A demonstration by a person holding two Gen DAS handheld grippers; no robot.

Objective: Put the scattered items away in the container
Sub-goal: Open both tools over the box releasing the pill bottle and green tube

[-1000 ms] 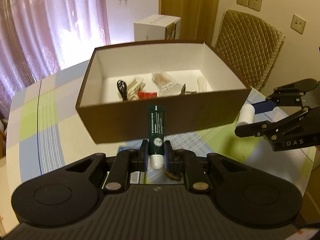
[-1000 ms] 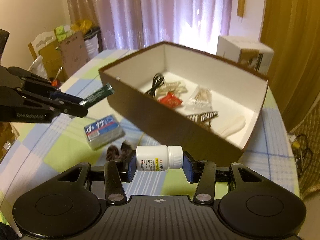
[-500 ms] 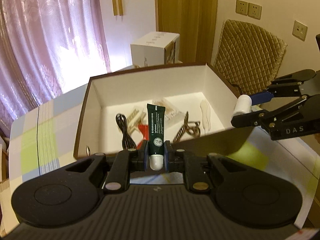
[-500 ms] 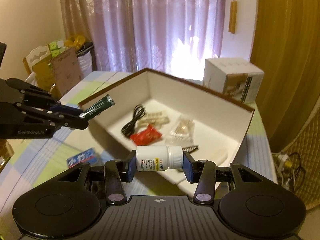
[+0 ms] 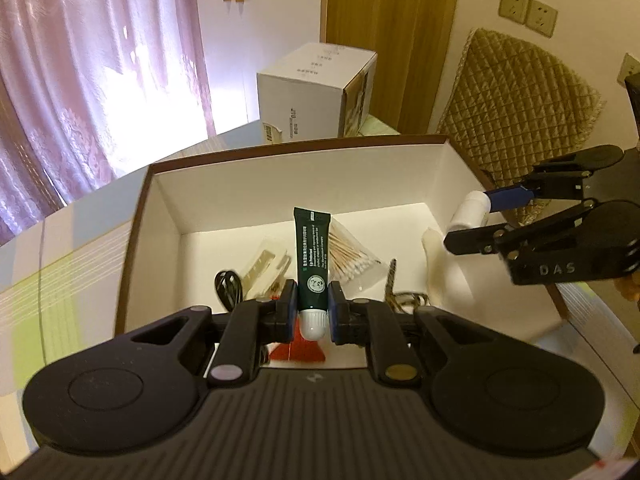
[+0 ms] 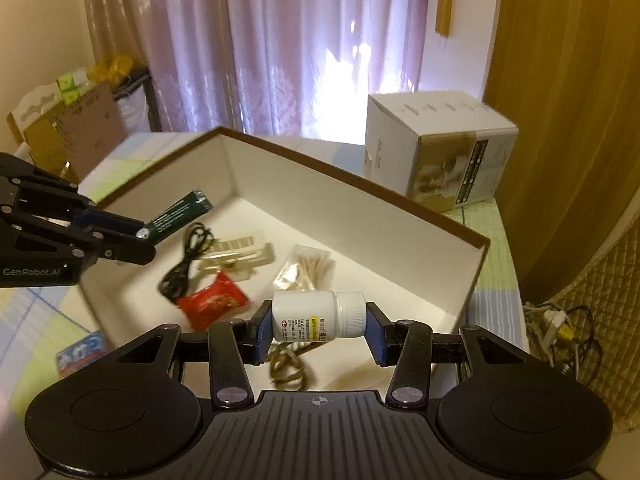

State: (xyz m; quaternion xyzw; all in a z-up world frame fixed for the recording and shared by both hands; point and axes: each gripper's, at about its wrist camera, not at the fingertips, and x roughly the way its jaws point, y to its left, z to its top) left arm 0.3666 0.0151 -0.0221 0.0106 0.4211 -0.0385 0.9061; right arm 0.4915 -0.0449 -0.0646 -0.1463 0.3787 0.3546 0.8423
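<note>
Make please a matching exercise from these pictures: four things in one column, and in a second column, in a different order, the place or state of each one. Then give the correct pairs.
Things
1. green tube
2. white pill bottle
3. red packet
4. white carton

Places or states
A. lying on the floor of the brown box
B. standing on the table behind the brown box
C. clamped in the left gripper
D. clamped sideways in the right gripper

Pairs: 1-C, 2-D, 3-A, 4-B
</note>
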